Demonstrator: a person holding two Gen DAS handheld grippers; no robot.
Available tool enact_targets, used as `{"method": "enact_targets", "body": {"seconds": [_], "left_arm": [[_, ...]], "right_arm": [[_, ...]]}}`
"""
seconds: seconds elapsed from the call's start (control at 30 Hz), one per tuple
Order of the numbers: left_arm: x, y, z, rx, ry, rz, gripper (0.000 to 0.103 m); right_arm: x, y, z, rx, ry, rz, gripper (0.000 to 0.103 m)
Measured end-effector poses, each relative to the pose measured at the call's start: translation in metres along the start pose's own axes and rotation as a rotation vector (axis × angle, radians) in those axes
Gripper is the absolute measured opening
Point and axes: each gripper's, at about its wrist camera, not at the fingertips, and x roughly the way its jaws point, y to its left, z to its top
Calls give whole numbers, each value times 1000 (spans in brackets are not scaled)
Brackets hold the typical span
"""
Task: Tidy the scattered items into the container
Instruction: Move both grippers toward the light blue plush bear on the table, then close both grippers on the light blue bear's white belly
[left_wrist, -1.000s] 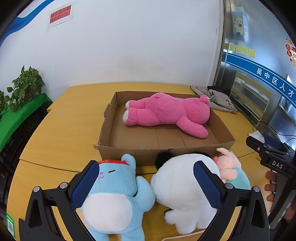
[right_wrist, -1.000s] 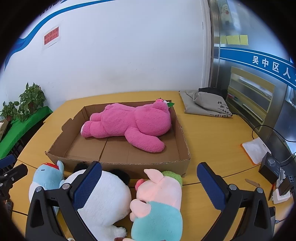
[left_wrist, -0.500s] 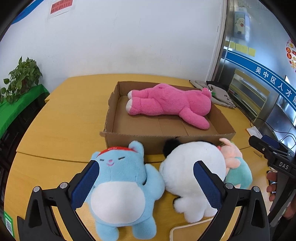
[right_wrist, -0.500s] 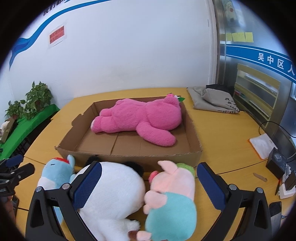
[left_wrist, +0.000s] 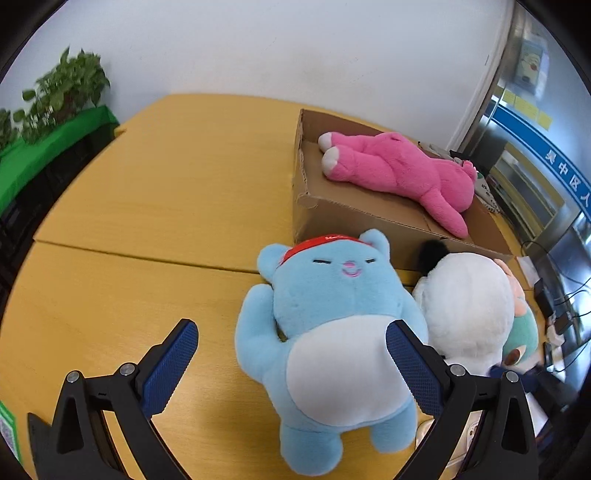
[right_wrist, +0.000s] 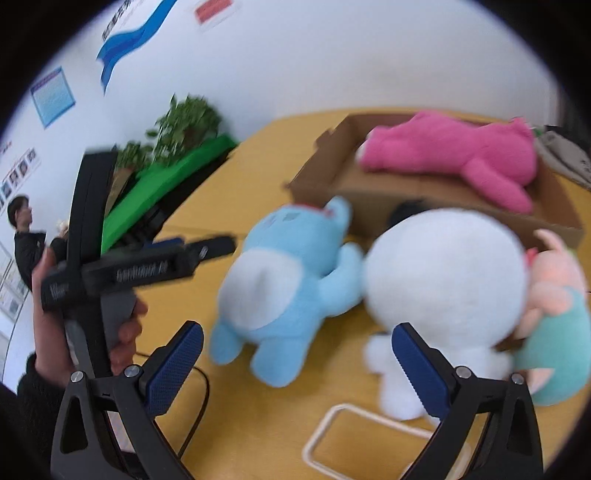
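Blue sign (left_wrist: 565, 173): 吴中区人

Our left gripper (left_wrist: 291, 358) and right gripper (right_wrist: 297, 363) share black frames, silver screws and blue textured pads; our left hand (right_wrist: 85, 332) shows bare skin, black sleeve.

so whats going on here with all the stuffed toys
A person holds a claw in each hand, tidying plush toys into the cardboard box. Only the pink plush lies inside. The blue plush, white plush and pink-and-teal plush lie on the table in front of it. The left claw is open around the blue plush; the right claw is open, holding nothing.
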Motion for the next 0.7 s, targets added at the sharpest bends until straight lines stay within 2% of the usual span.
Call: {"method": "enact_targets", "body": {"seconds": [0.07, 0.23, 0.3, 0.33, 0.4, 0.43, 0.5, 0.57, 0.7], "left_arm": [[11, 4, 3, 0, 28, -38, 103], [49, 0, 6, 54, 109, -107, 103], [55, -2, 3, 59, 116, -186, 95], [55, -4, 1, 60, 116, -215, 89], [50, -8, -3, 61, 112, -254, 75], [46, -11, -5, 62, 112, -279, 62], [36, -20, -12, 102, 103, -267, 62], [25, -24, -22, 122, 101, -257, 62], [1, -15, -44, 78, 107, -281, 62]], "right_arm": [[25, 11, -4, -20, 53, -13, 97], [71, 10, -7, -32, 126, -98, 75], [84, 2, -7, -8, 145, -81, 68], [87, -2, -8, 6, 151, -49, 58], [86, -3, -10, -8, 153, -8, 47], [84, 0, -12, -29, 152, -14, 42], [79, 5, -16, -66, 154, -15, 37], [75, 7, -23, -68, 174, 31, 36], [59, 15, -43, -109, 212, 97, 36]]}}
